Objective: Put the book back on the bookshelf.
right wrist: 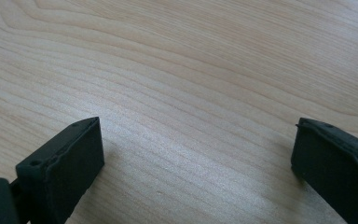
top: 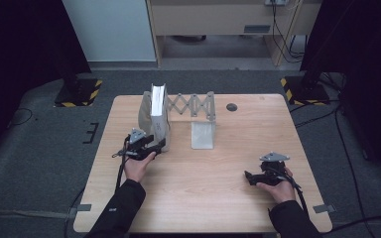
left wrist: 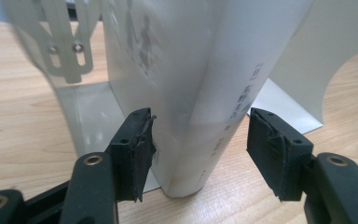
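A white book (top: pixel 158 116) stands upright at the left end of a grey metal folding book rack (top: pixel 191 104) on the back half of the wooden table (top: pixel 203 193). My left gripper (top: pixel 158 145) is at the book's near bottom corner. In the left gripper view the left gripper (left wrist: pixel 199 122) is open, its jaws straddling the book's spine (left wrist: pixel 223 93); the left pad (left wrist: pixel 137 147) sits against or very close to the cover, while the right pad (left wrist: pixel 272 151) stands apart from it. My right gripper (top: pixel 249 176) rests low at the front right, and the right gripper (right wrist: pixel 198 128) is open over bare wood.
The rack's loose metal divider (top: pixel 203 135) stands to the right of the book, with a gap between them. A dark cable hole (top: pixel 231 106) sits at the table's back. Rack plates (left wrist: pixel 88 112) flank the book closely. Cables trail from both grippers toward the front edge.
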{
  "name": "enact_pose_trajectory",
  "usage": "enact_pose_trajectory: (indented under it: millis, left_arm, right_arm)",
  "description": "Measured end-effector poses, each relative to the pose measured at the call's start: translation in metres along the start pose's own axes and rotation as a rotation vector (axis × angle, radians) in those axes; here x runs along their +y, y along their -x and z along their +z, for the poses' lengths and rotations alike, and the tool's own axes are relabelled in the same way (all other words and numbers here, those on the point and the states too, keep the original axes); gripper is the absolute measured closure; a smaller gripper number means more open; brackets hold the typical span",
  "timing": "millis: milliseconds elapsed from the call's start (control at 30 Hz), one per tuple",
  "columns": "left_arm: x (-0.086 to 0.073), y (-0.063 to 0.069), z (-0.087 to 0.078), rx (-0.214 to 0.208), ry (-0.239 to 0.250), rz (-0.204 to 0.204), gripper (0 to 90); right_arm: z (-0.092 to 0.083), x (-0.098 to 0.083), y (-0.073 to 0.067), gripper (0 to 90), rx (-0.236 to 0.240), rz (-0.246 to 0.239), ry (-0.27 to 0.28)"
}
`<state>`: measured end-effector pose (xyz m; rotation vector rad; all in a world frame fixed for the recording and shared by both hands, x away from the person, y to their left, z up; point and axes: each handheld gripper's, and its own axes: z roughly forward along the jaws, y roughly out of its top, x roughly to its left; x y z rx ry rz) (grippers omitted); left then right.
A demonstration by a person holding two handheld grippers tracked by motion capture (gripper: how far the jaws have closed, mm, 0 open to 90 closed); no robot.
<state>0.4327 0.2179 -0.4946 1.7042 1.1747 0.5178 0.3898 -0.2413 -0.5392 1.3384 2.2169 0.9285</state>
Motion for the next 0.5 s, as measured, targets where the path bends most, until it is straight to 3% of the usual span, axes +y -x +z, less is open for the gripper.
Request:
enact_pose_trajectory:
  millis: [133, 200, 267, 500]
  left_arm:
    - [-0.003, -0.005, -0.018, -0.002, -0.011, 0.014, 39.0]
    - [-0.008, -0.01, -0.027, 0.005, -0.028, 0.012, 38.7]
    - [-0.012, -0.016, -0.035, 0.022, -0.062, 0.022, 38.1]
    - [-0.031, -0.032, -0.061, 0.017, -0.128, -0.013, 35.3]
  right_arm:
    - [-0.002, 0.001, 0.002, 8.2, 0.009, 0.001, -0.002]
    - [-0.005, 0.002, 0.003, 8.9, 0.022, 0.017, -0.006]
    - [-0.008, 0.003, 0.004, 10.1, 0.012, 0.001, 0.009]
    - [-0.014, 0.003, 0.007, 11.0, -0.011, 0.02, 0.022]
